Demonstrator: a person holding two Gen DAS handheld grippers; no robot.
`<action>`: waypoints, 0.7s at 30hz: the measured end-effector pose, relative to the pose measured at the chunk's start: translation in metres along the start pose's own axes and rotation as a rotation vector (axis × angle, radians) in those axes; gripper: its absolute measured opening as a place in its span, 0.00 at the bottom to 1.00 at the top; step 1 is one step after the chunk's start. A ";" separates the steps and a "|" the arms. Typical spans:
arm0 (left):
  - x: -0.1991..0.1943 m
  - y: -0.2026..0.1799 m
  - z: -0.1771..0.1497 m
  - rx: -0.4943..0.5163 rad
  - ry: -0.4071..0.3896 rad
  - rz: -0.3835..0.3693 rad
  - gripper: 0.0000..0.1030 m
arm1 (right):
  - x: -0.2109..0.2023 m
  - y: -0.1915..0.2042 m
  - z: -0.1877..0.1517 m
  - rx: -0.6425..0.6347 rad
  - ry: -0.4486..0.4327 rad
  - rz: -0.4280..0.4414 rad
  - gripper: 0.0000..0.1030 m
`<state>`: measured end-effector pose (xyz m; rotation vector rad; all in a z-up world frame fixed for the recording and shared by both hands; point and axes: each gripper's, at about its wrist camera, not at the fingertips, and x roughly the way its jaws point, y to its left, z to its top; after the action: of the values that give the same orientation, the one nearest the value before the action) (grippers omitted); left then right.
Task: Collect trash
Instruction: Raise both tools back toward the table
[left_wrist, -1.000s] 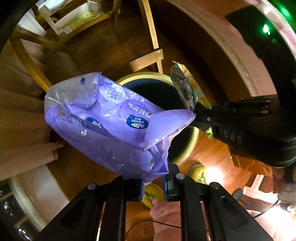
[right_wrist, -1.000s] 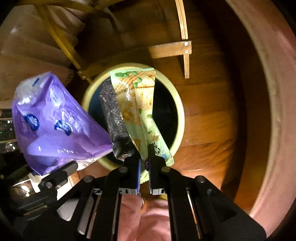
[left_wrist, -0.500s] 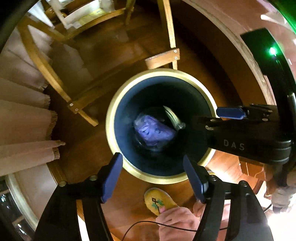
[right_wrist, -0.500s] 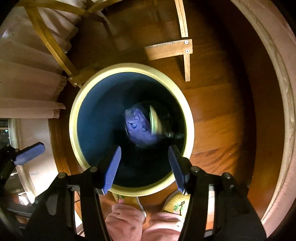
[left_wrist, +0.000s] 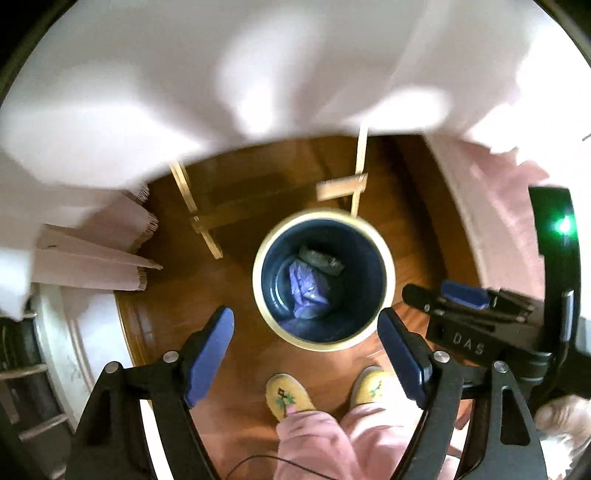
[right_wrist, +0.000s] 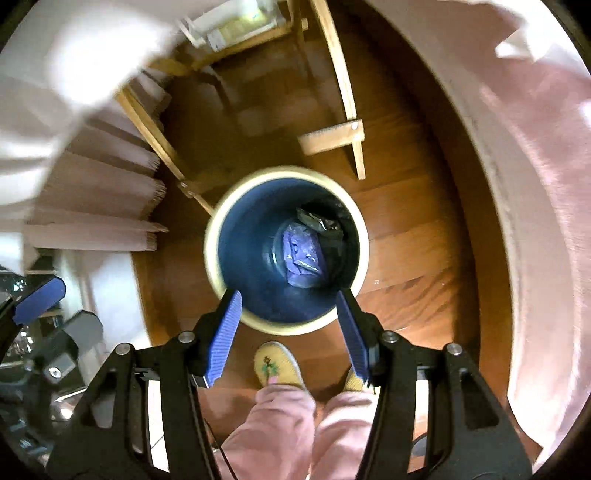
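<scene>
Two views, left first: left tool (left_wrist: 306, 354) wide and empty above bin (left_wrist: 258, 291); purple bag (left_wrist: 308, 291) and dark wrapper (left_wrist: 320, 257) inside. Right view: right tool (right_wrist: 288, 332) wide, empty. Best lift both straight up, clear of the rim.

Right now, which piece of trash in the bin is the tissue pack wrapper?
Find the round bin with the cream rim on the wooden floor. At its bottom lie two wrappers; the purple bag is yours, crumpled and nearer the slippers than the dark foil wrapper.
</scene>
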<state>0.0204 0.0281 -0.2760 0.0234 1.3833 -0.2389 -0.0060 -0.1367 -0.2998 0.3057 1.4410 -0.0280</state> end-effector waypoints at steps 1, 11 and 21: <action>-0.018 -0.001 0.001 -0.004 -0.013 -0.008 0.82 | -0.015 0.003 -0.001 0.004 -0.008 0.004 0.49; -0.188 -0.018 0.025 0.054 -0.169 -0.034 0.83 | -0.175 0.033 -0.008 0.032 -0.139 0.039 0.49; -0.294 -0.024 0.063 0.128 -0.294 -0.043 0.83 | -0.278 0.056 -0.007 0.053 -0.268 0.058 0.49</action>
<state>0.0281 0.0402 0.0254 0.0626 1.0756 -0.3524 -0.0395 -0.1272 -0.0183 0.3724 1.1666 -0.0576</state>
